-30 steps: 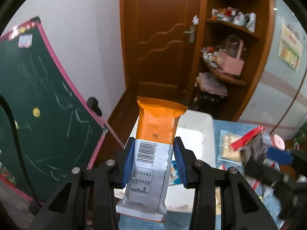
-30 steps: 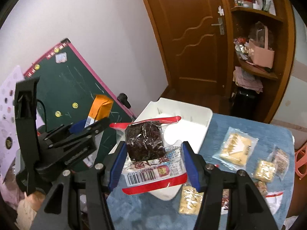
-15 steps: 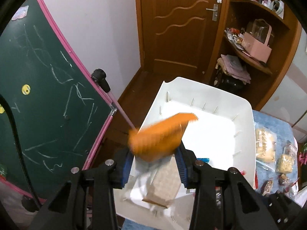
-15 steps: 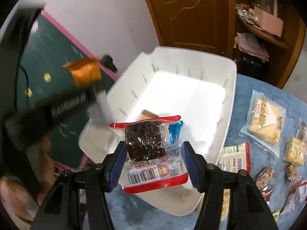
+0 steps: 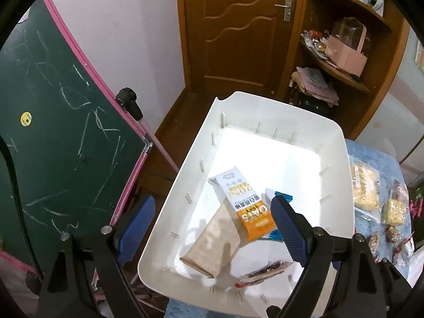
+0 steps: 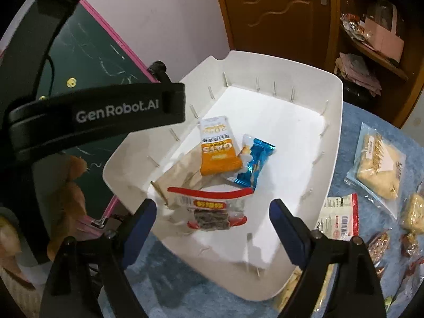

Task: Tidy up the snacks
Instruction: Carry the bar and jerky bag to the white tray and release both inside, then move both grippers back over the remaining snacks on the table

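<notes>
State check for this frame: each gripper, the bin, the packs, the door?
Left gripper: open, empty, over the bin.
Right gripper: open, empty.
Bin: holds four packs.
Orange pack: lying flat in bin.
Red-edged pack: blurred, in or dropping into bin.
Door: shut.

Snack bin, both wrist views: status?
Left tool open, empty. Right tool open, empty. Orange oat bar and red-trimmed snack pack lie in white bin. More packets on blue cloth.
</notes>
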Demonstrator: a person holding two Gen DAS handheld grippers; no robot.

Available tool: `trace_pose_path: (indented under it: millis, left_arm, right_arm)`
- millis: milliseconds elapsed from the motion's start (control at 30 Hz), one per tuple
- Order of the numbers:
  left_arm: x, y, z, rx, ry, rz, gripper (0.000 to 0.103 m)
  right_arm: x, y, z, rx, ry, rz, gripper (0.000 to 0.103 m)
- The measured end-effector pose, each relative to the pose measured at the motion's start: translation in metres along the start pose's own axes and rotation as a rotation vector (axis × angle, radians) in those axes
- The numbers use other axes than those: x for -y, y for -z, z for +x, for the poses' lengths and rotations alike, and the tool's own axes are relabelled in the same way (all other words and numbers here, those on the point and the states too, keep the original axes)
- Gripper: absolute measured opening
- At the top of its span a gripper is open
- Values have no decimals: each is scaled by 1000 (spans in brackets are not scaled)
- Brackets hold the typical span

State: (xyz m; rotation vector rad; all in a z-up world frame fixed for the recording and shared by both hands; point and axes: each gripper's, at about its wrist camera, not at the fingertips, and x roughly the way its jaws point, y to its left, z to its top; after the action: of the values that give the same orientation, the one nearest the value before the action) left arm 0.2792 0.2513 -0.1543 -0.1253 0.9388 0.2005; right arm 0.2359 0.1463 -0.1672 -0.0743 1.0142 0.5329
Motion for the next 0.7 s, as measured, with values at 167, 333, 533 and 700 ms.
trace_pose_path:
  millis: [167, 333, 533, 700]
  left_arm:
    - [4, 8, -28, 40, 44, 5, 88]
    - [10, 18, -61, 76, 80, 16, 88]
    - [23, 25, -105, 116, 112, 34, 88]
    - [42, 35, -147, 164, 141, 68, 88]
  right_arm:
    - [-6, 13, -22, 33, 0, -23, 88]
    - [-9, 25, -48, 49, 16, -43, 88]
    - [-7, 36, -89, 84, 10, -58, 88]
    - [0, 50, -129, 134, 94, -80, 88]
